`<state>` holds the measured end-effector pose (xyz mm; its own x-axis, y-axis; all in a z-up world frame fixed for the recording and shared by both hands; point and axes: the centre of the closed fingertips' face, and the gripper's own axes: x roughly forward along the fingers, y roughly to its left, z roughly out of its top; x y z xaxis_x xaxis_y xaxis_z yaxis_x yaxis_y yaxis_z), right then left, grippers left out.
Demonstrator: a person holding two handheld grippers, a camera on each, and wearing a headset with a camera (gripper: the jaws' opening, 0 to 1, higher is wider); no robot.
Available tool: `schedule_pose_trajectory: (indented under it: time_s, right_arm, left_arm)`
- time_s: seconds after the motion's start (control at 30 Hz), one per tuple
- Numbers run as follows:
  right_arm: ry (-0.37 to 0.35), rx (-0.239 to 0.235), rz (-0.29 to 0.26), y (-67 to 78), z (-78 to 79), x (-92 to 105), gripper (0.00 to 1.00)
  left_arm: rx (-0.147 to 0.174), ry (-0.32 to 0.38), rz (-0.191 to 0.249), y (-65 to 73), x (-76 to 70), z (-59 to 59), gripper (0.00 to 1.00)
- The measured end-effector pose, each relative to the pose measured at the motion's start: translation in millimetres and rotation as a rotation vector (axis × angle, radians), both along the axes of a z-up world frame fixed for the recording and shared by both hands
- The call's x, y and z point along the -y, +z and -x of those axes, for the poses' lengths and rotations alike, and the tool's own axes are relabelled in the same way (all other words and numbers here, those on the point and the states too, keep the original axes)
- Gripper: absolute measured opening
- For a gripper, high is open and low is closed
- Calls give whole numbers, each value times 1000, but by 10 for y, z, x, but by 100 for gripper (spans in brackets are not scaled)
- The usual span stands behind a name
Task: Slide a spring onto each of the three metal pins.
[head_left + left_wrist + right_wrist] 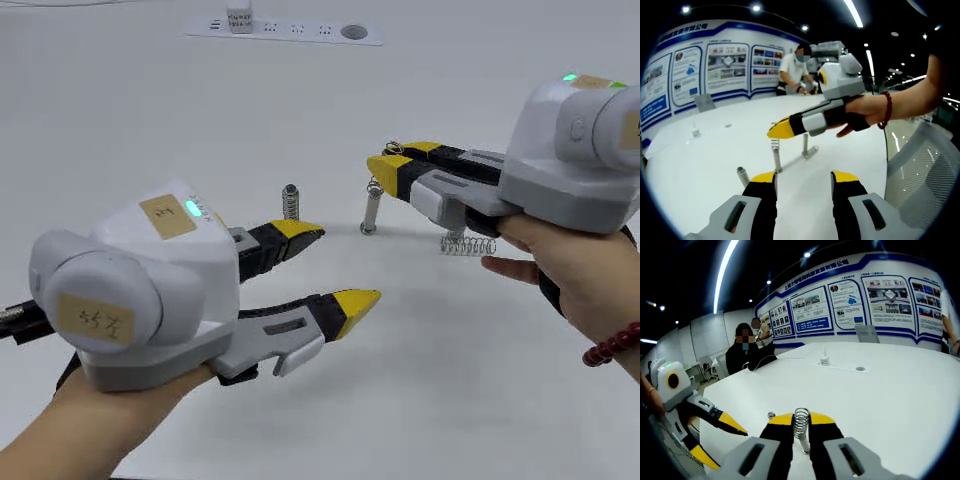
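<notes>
head view: the right tongs (pixel 388 157) at 2 o'clock are clamped on a spring (pixel 375 187) that sits on the top of an upright metal pin (pixel 371 212) near the middle of the white desk (pixel 430 380). the left tongs (pixel 335 266) at 7 o'clock stand apart and hold nothing. at 9 o'clock of that pin a second pin (pixel 291 202) already wears its spring, and a loose spring (pixel 468 243) lies on the desk at 4 o'clock of it. left gripper view: a third pin (pixel 805 144), which looks bare, stands at 2 o'clock of the one being loaded, beneath the right tongs. right gripper view: the held spring rides between the closed yellow tips, with the pin's shaft just below it. the second pin seems to be the one in hand. next the spring wants pushing straight down the shaft, kept in line with it, then releasing. after that the loose spring must be fetched for the bare pin.
</notes>
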<state>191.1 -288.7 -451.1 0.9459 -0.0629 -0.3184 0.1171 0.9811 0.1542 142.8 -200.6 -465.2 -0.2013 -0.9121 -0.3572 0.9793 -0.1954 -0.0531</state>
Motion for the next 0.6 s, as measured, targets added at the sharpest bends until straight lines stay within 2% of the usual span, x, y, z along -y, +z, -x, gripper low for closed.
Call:
schedule_pose_trajectory:
  time_s: [0.03,0.13,0.2,0.6]
  right_arm:
    - [3,-6,17,-12,-3,2,12]
    - [4,-5,25,-13,-7,0,12]
    - [5,-17,54,-26,-6,12,12]
    - [26,-47,96,-104,-5,-40,12]
  left_arm:
    - [-1,-1,-3,-5,-1,2,44]
    - [-2,2,-6,-16,-2,-3,44]
    - [-5,4,-9,-25,-4,-5,45]
    - [-8,3,-13,-29,-6,2,46]
